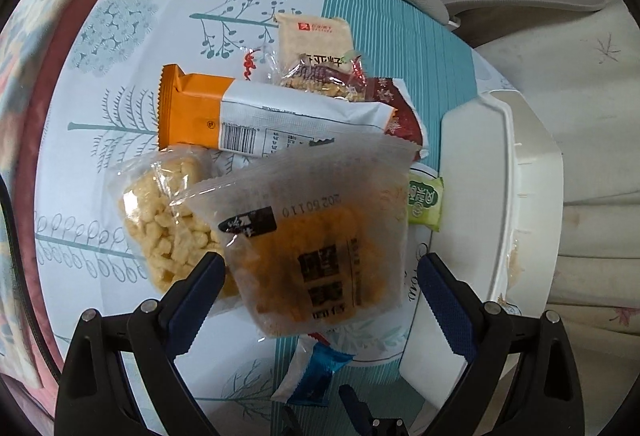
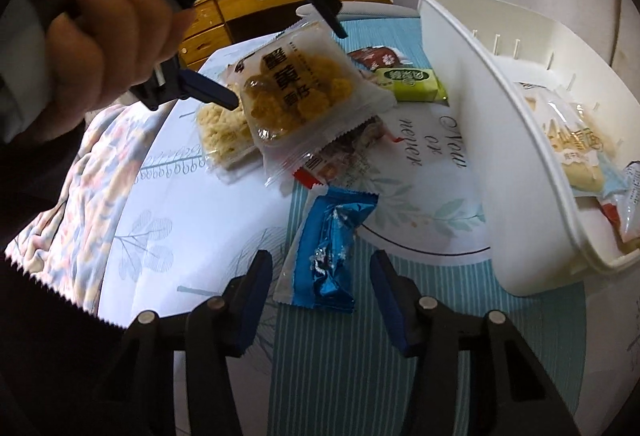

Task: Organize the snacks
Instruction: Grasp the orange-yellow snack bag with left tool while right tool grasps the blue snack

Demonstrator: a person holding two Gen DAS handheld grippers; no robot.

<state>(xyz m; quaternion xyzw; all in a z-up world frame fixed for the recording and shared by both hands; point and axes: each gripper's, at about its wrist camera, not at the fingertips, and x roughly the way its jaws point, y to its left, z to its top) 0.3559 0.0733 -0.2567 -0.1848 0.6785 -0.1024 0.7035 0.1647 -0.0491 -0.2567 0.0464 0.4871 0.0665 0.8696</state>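
Observation:
A pile of snack packets lies on the patterned tablecloth. My left gripper (image 1: 322, 276) is open, its jaws either side of a frosted packet of yellow crackers (image 1: 320, 232), which also shows in the right wrist view (image 2: 298, 98). My right gripper (image 2: 320, 276) is open just in front of a blue foil packet (image 2: 330, 248), which also shows in the left wrist view (image 1: 314, 372). A white basket (image 2: 472, 124) stands at the right and holds a few packets (image 2: 576, 152).
The pile also holds an orange-and-white bar (image 1: 256, 116), a clear bag of puffed pieces (image 1: 168, 220), a beige packet (image 1: 316, 40), a dark red packet (image 1: 400, 112) and a small green packet (image 2: 412, 84). A wooden drawer unit (image 2: 240, 12) stands behind the table.

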